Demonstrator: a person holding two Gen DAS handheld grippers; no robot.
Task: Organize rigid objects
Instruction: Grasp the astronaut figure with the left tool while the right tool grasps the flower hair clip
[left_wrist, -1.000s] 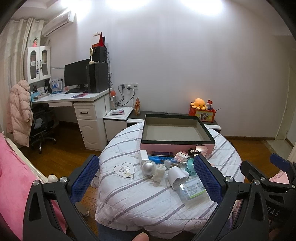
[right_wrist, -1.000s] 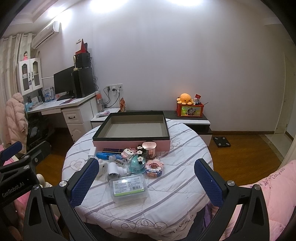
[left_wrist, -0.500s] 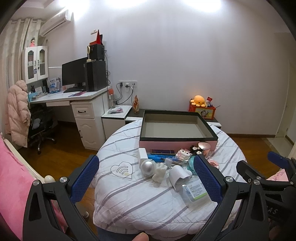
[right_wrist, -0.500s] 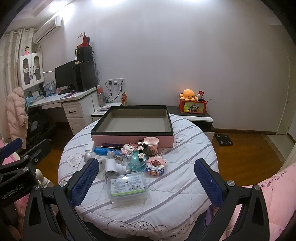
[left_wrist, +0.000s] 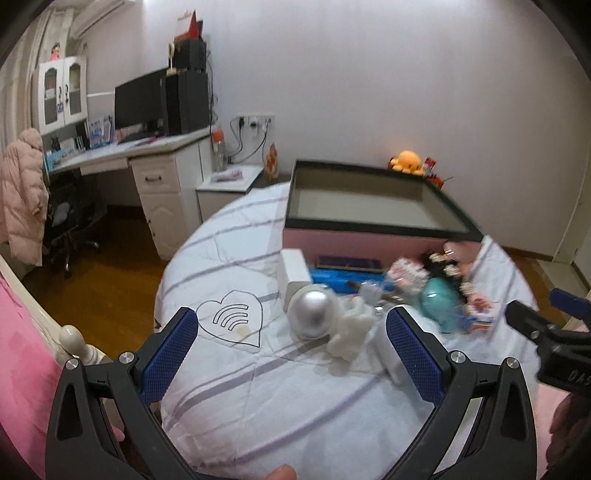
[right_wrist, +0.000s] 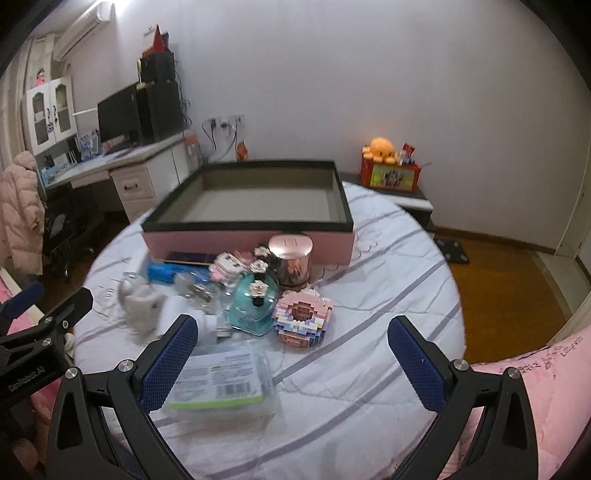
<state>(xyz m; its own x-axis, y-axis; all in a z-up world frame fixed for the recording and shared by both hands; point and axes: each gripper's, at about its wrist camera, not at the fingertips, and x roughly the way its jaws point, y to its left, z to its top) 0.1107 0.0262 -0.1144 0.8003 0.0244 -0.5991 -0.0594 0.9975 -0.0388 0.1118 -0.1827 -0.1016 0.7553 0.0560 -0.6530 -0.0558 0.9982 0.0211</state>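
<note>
A cluster of small rigid objects lies on the round table (right_wrist: 388, 306), just in front of the near pink wall of the box (right_wrist: 255, 201), an open tray with a dark rim standing toward the far edge of the table with nothing visible inside. In the cluster, a silver ball (left_wrist: 313, 318) sits at the left end, touching a white figurine (left_wrist: 351, 332); behind them stand a white block (left_wrist: 293, 275) and a blue flat case (left_wrist: 334, 279) against the box wall. Toward the middle are a teal bottle (right_wrist: 255, 304), a rose-gold canister (right_wrist: 291, 260) just beside the box, and a brick-built pink doughnut (right_wrist: 303, 319) at the right end. Nearest the front edge of the table lies a clear packet with a green-and-white label (right_wrist: 218, 380).

The left gripper (left_wrist: 295, 356) hangs above the front-left part of the table with its blue-padded fingers spread wide and nothing between them; the silver ball and the figurine lie just ahead of it, inside the span of the fingers but not touched. The right gripper (right_wrist: 295, 363) is likewise spread wide and holds nothing; the labelled packet lies partly under its left finger (right_wrist: 168, 363), and the doughnut lies just beyond, between the fingers. Each gripper shows at the edge of the other's view.

Beyond the table are a white desk (left_wrist: 147, 162) with a monitor (left_wrist: 138, 103), and an orange plush (right_wrist: 382, 149) on a red box (right_wrist: 391, 175).
</note>
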